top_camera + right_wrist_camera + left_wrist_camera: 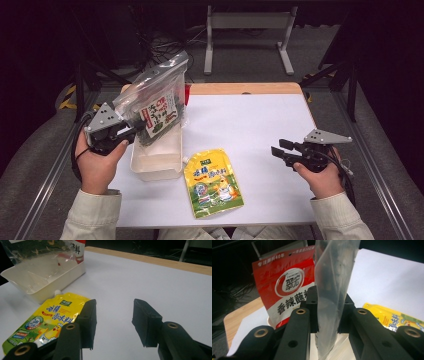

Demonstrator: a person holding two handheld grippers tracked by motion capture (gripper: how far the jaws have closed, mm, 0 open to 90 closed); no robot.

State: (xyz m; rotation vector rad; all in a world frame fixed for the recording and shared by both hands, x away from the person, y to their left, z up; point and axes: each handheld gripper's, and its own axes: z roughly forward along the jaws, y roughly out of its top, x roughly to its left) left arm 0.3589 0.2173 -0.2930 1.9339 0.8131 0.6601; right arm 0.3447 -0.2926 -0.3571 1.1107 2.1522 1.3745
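The left gripper (131,131) is pinching the clear plastic zip bag with the dark green printed packet inside (156,100), its fingers (313,310) clenched on the bag's thin edge and holding it up over the white rectangular plastic bin (156,159) near the counter's left edge. A red-and-white printed pouch (284,287) is standing at the bin's far end, behind the bag. The right gripper (278,149) is hovering near the right edge, its fingers (146,322) spread apart and gripping nothing. The yellow spouted pouch (212,183) is lying flat toward the front edge, just beside the bin.

I would judge the grip risky: the film is slick and held at one edge only, so the bag could be slipping out or swinging, and it might be knocking the red pouch over as it goes down.

The white counter (250,125) is showing a wooden strip along its far edge. The room beyond is sitting dark, with cables and a grey metal stand (247,30) on the floor.
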